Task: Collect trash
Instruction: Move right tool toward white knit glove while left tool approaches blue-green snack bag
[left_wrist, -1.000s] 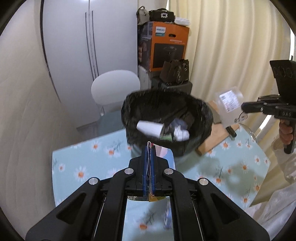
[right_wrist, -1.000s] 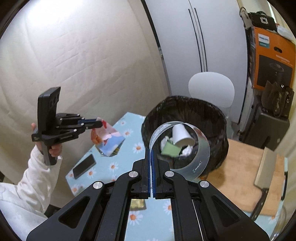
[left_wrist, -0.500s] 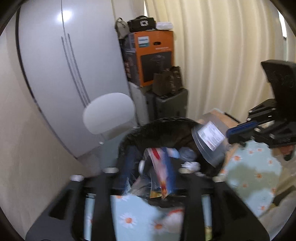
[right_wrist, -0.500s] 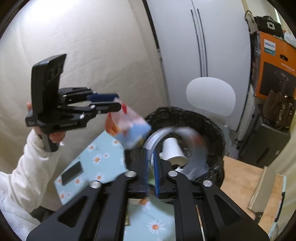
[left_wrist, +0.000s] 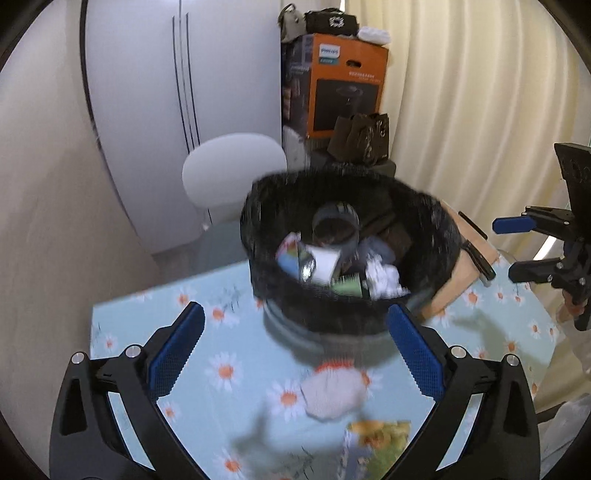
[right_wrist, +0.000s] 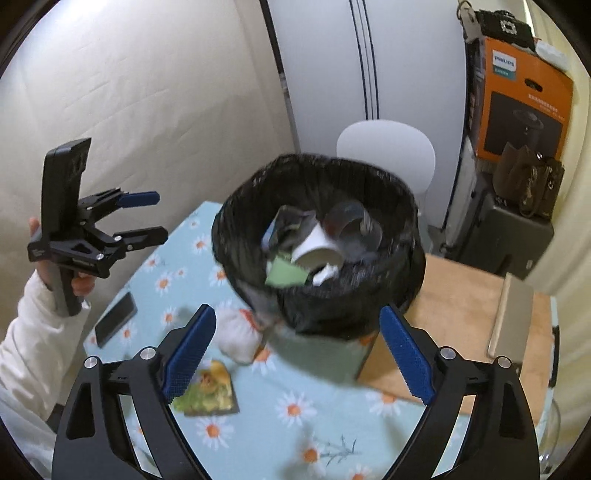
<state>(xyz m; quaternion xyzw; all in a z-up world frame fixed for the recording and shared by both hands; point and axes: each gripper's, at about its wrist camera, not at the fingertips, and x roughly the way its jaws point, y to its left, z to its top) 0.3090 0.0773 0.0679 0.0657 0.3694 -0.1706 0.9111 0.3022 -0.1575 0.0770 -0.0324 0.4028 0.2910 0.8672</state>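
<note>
A black-lined trash bin (left_wrist: 258, 236) (right_wrist: 417, 258) stands on the daisy-print table and holds the colourful wrapper (left_wrist: 291, 254) (right_wrist: 288, 225), the clear plastic cup (left_wrist: 336, 229) (right_wrist: 354, 229), a white cup and crumpled paper. My left gripper (left_wrist: 295, 347) (right_wrist: 142, 214) is open and empty, just short of the bin. My right gripper (right_wrist: 297, 347) (left_wrist: 521, 243) is open and empty beside the bin. A crumpled white wad (left_wrist: 332, 391) (right_wrist: 236, 336) and a yellow-green packet (left_wrist: 376, 443) (right_wrist: 207, 391) lie on the table in front of the bin.
A black phone (right_wrist: 116, 325) lies near the table's left edge. A wooden cutting board (right_wrist: 454, 314) with a cleaver (right_wrist: 511, 317) sits right of the bin. A white chair (left_wrist: 232, 173), stacked boxes and curtains stand behind the table.
Both grippers opened over the bin. The wrapper dropped from the left one and the clear cup from the right one into the bin.
</note>
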